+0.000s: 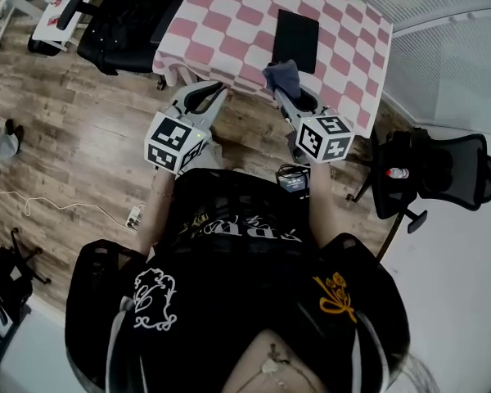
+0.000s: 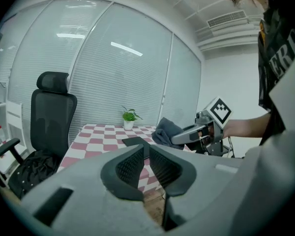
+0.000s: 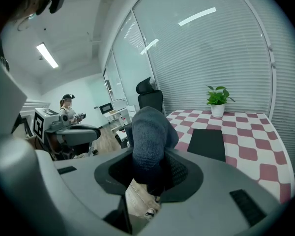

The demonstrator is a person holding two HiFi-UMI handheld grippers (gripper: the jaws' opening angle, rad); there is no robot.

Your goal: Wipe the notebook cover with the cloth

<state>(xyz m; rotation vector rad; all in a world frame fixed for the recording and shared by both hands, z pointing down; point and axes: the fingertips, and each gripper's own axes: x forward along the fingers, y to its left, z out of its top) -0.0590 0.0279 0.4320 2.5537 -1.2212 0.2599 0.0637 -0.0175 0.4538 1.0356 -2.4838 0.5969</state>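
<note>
A black notebook (image 1: 297, 39) lies flat on the pink-and-white checked table (image 1: 229, 23), also seen in the left gripper view as the notebook (image 2: 135, 141) and in the right gripper view as the notebook (image 3: 208, 143). My right gripper (image 1: 281, 90) is shut on a grey-blue cloth (image 1: 282, 74) just short of the table's near edge, in front of the notebook. The cloth (image 3: 147, 136) bulges up out of its jaws. My left gripper (image 1: 214, 90) hovers at the table edge to the left, shut on nothing; its pads (image 2: 137, 162) meet with nothing between them. From there the cloth (image 2: 166, 131) and right gripper (image 2: 194, 132) show.
A small potted plant (image 3: 217, 101) stands at the table's far edge. A black office chair (image 1: 123, 23) is at the table's left, another chair (image 1: 442, 170) to the right. A person (image 3: 66, 107) stands far back in the room. Wooden floor (image 1: 74, 154) lies below me.
</note>
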